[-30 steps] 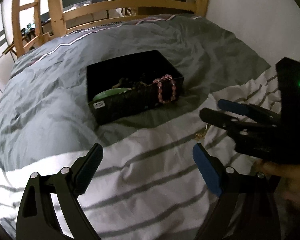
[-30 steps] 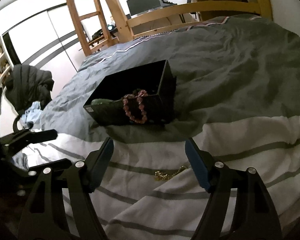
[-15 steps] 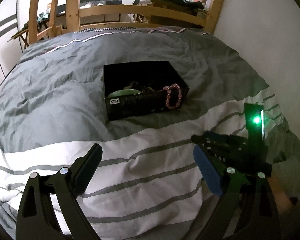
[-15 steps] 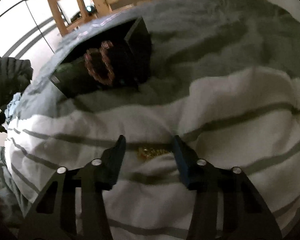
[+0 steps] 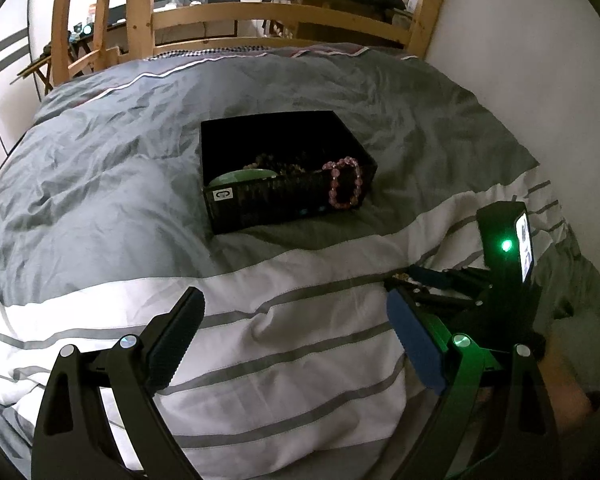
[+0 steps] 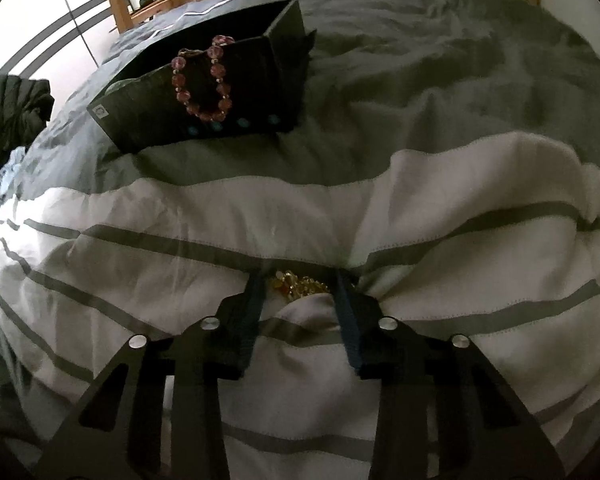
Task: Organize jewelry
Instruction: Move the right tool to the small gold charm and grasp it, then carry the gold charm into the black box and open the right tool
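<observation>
Right gripper (image 6: 300, 284) pressed into the striped duvet (image 6: 420, 208), fingers narrowed around the gold chain (image 6: 300, 286) bunched between them, a gap remaining so not clamped. Left gripper (image 5: 292, 320) spread wide, holding nothing, above the bed. Farther up, black box (image 5: 276, 200) on grey cover, pink bead bracelet (image 5: 344, 184) draped over its front wall

Ahead of the left gripper (image 5: 294, 322), striped duvet (image 5: 280, 280) lies bare up to the black jewelry box (image 5: 276, 200) at 12 o'clock. At 3 o'clock the right gripper (image 5: 404, 280) blocks passage. The wooden bed rail (image 5: 280, 20) closes the far side.
</observation>
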{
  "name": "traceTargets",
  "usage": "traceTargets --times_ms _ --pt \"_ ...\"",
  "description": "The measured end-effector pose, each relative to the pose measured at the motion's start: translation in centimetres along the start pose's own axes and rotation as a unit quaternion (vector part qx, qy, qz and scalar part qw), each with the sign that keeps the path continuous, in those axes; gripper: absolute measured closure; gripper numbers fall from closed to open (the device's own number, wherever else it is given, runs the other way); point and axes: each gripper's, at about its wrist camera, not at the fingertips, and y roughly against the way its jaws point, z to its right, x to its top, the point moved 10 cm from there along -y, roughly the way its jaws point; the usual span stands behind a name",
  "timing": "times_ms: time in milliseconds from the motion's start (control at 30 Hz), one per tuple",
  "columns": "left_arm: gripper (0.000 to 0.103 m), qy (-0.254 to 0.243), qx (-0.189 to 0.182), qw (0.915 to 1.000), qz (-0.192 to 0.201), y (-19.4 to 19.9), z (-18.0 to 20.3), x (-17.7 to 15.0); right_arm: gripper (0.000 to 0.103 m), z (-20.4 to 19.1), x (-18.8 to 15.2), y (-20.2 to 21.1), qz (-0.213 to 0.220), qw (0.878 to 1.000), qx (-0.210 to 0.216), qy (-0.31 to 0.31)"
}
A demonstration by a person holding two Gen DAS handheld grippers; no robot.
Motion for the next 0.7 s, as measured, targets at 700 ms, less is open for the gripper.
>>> traceTargets --times_ms 700 --pt "0.012 -0.015 0.012 0.9998 -0.003 -1.6 0.2 0.6 0.093 1.1 3.5 4.0 0.079 0.952 0.237 -0.175"
